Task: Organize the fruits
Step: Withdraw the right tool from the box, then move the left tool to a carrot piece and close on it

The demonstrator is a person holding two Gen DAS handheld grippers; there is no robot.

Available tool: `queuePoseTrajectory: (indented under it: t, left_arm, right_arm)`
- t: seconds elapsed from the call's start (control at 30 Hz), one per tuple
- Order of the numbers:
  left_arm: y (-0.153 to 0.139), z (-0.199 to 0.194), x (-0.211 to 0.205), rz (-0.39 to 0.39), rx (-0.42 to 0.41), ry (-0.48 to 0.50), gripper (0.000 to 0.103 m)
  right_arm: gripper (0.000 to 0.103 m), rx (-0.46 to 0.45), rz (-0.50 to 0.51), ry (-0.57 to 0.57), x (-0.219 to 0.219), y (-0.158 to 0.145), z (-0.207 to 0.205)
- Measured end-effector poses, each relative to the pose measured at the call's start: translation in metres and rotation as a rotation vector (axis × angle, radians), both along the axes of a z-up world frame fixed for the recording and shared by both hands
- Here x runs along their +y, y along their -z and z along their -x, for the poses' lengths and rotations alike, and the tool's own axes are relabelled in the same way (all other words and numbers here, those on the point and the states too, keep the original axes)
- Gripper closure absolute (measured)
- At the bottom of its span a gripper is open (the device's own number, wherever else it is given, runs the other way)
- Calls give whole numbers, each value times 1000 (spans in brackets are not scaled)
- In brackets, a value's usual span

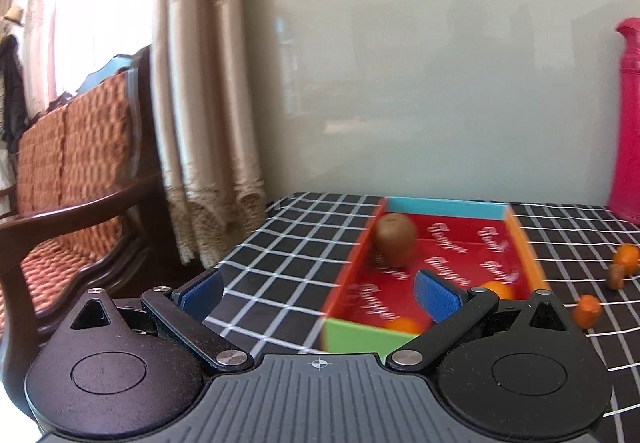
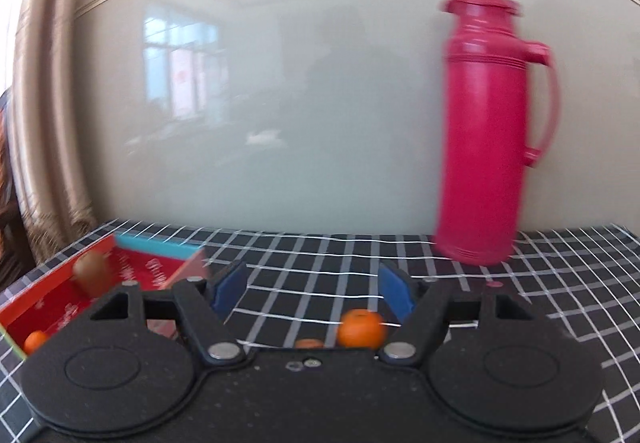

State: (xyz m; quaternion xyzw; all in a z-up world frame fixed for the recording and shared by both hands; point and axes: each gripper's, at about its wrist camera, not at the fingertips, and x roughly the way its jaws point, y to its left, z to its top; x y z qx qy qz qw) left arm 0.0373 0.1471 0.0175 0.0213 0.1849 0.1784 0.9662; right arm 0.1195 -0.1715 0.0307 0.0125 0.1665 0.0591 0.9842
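Red cardboard tray (image 1: 436,203) — shallow, with blue, orange and green walls — sits toward the left edge of the table (image 1: 280,243), serving as the collecting place for the fruit. Contents: one brown kiwi (image 1: 395,244) by the tray's far-left corner, upright or tilted I cannot tell through the blur; two small oranges, one (image 1: 496,289) against the orange wall, one (image 1: 406,325) at the near green wall.

Fruit still loose on the table, right of the tray: orange (image 2: 361,328) lying nearest the right gripper, another small orange piece (image 2: 309,343) just beside it, half hidden by the gripper body. The left view shows three orange-brown pieces (image 1: 587,309) out there, too blurred to name surely.

Left gripper (image 1: 320,295) — jaws wide apart, nothing between the blue pads, hanging over the tray's near-left corner; likely idle or steadying.

Right gripper (image 2: 310,289) — jaws apart, empty, pointed over the loose orange, which lies low between the fingers but untouched; probably lining up a pick.

Surface: black tablecloth with a white grid, draped over the table's edges.

Room: pale glossy wall panel with a moulded border behind the table; tall pink thermos flask (image 2: 490,131) standing at the back edge, right; beige curtains (image 1: 200,103) and a dark wooden bench with woven orange cushions (image 1: 76,163) at the left.
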Motion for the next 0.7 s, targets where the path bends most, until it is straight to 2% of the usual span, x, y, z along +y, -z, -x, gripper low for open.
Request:
queuePoseTrajectory:
  t: [0.17,0.33,0.7]
  left_arm:
    - [-2,-8,-33,-7,2,64,2]
    - [-2,-14,-63,-8,6,129,2]
    - [10,-29,-126,74,73,297,2]
  right_arm:
    - [31,15,-60,93,-41,1,3]
    - [30,18,-45,125,-66,3,10]
    - [28,28,-37,198,-114,6,24]
